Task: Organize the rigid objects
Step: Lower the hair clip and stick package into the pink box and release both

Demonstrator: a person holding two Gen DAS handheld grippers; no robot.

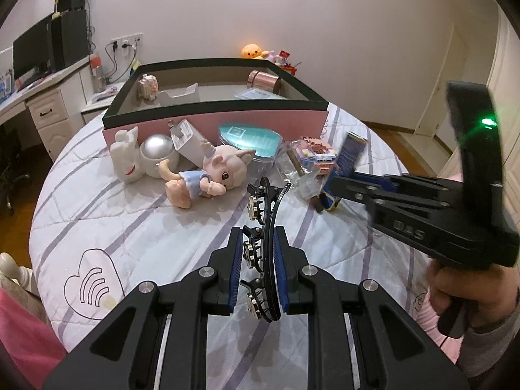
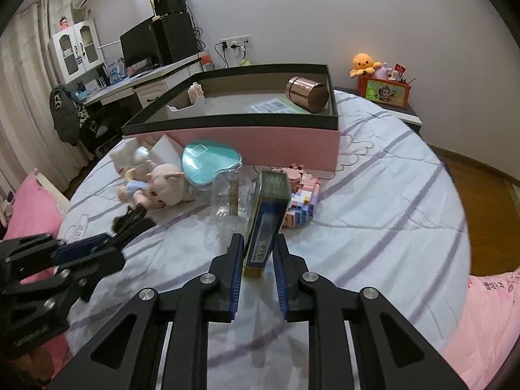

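Hair clip, black with metal studs, sits clenched between the blue pads of the left gripper at the 6 o'clock side of the left wrist view, its curved body running up past the fingertips toward 12 o'clock. Beyond it lies the striped bed. At 12 o'clock stands a pink storage box with a dark rim; a copper canister lies inside it. Along the box's near wall, from 10 toward 1 o'clock, lie a white figurine, a silver ball, a doll, a teal heart-shaped tin and a block model. At 3 o'clock the right gripper, held by a hand, grips a blue carton tilted over the bed.

In the right wrist view the blue carton stands nearly upright at centre, its lower end between the jaws of the right gripper; the left pad touches it, and a slim gap shows by the right pad. Just past the carton, at 12 to 1 o'clock, is the block model; a clear plastic bottle lies at 11 o'clock beside it. The doll and teal tin lie toward 10 o'clock, in front of the pink box. The left gripper enters blurred at 9 o'clock.
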